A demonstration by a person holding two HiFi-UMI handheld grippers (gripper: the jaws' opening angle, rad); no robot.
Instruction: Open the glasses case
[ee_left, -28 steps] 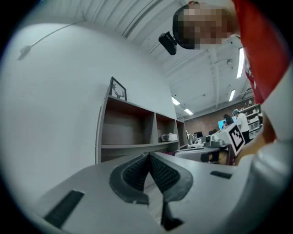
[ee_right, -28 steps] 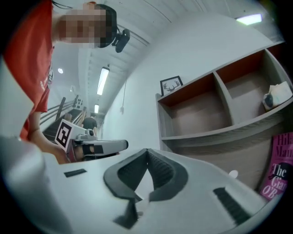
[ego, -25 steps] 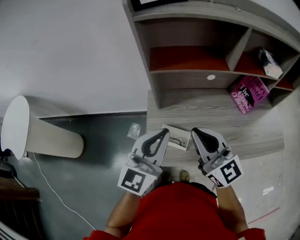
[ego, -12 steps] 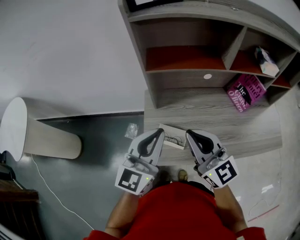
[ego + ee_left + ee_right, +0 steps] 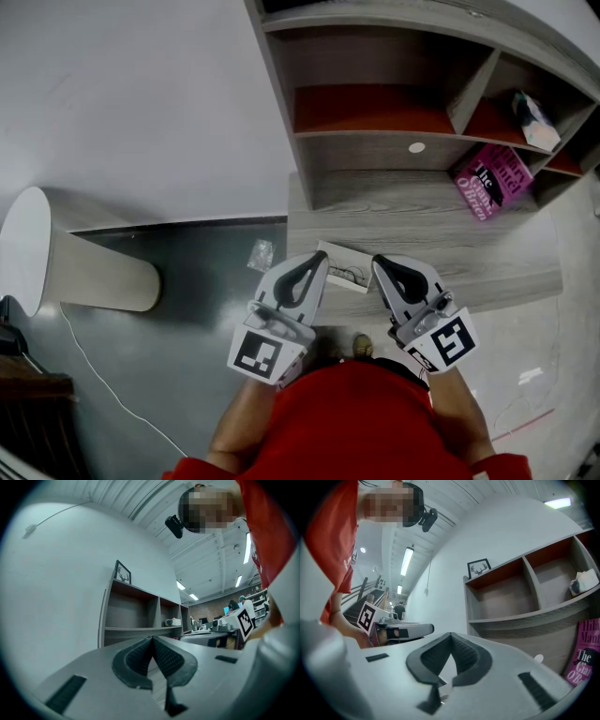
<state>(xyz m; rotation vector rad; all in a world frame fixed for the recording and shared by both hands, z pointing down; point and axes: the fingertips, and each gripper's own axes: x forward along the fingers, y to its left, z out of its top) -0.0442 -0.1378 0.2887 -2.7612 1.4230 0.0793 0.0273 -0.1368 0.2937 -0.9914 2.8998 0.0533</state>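
The glasses case (image 5: 343, 266) — a flat white box — lies on the grey tabletop (image 5: 497, 258) near its front edge, straight ahead of the person at 12 o'clock. The left tool (image 5: 322, 256) sits at the case's 9 o'clock end and the right tool (image 5: 378, 262) at its 3 o'clock end; whether either touches it cannot be told. Both tools have their jaws pressed together with nothing pinched between them. A shelf unit (image 5: 375, 141) stands on the tabletop at 12 o'clock from the case, a pink book (image 5: 487, 183) leans at about 2 o'clock, and a small clear wrapper (image 5: 260, 254) lies on the floor at 9 o'clock.
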